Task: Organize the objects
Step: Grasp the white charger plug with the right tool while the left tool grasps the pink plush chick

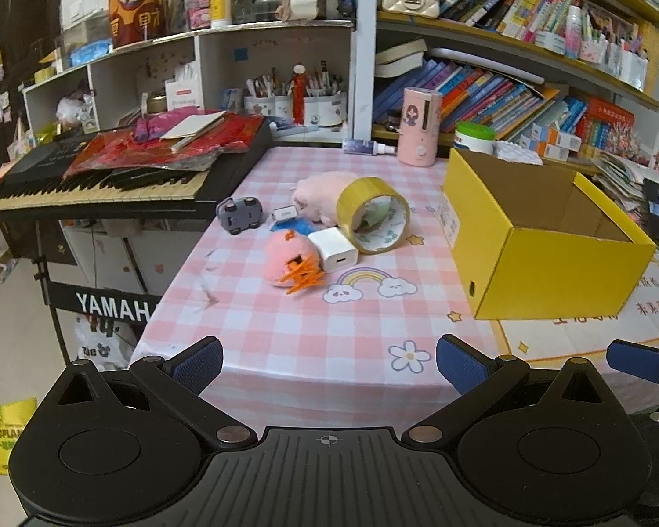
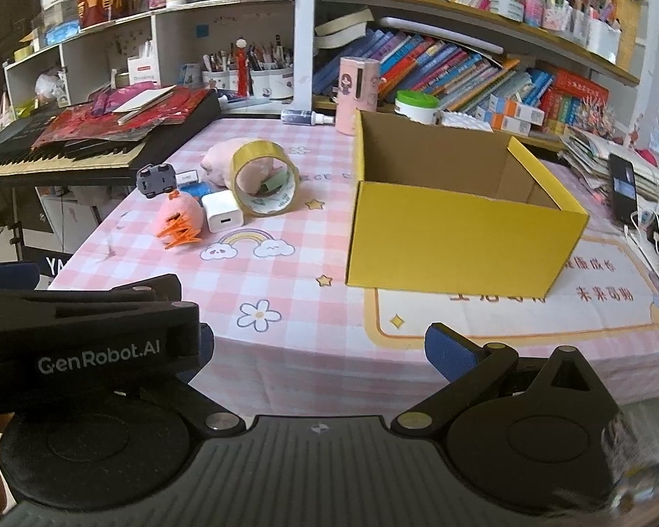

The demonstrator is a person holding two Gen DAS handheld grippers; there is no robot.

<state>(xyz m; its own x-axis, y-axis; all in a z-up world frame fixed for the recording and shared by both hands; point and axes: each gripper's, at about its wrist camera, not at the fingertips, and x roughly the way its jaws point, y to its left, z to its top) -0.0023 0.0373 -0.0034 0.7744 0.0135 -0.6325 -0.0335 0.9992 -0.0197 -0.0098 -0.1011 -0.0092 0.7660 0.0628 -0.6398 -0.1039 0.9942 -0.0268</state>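
Observation:
An open yellow cardboard box (image 1: 544, 259) (image 2: 457, 241) stands empty on the pink checked tablecloth. Left of it lies a pile: a roll of yellowish tape (image 1: 372, 215) (image 2: 263, 180) on its side, a white charger cube (image 1: 333, 249) (image 2: 222, 217), a pink plush with orange feet (image 1: 291, 259) (image 2: 178, 219), a pink plush pig (image 1: 318, 191) (image 2: 217, 158), a grey toy car (image 1: 239, 215) (image 2: 156, 180). My left gripper (image 1: 329, 362) is open and empty at the table's near edge. My right gripper (image 2: 318, 351) is open and empty, right of the left one.
A Yamaha keyboard (image 1: 110, 175) covered with red papers borders the table's left side. A pink dispenser (image 1: 418, 125), a spray bottle (image 1: 367, 147) and a green-lidded tub (image 1: 474, 136) stand at the back. Bookshelves rise behind. A phone (image 2: 624, 189) and cables lie right.

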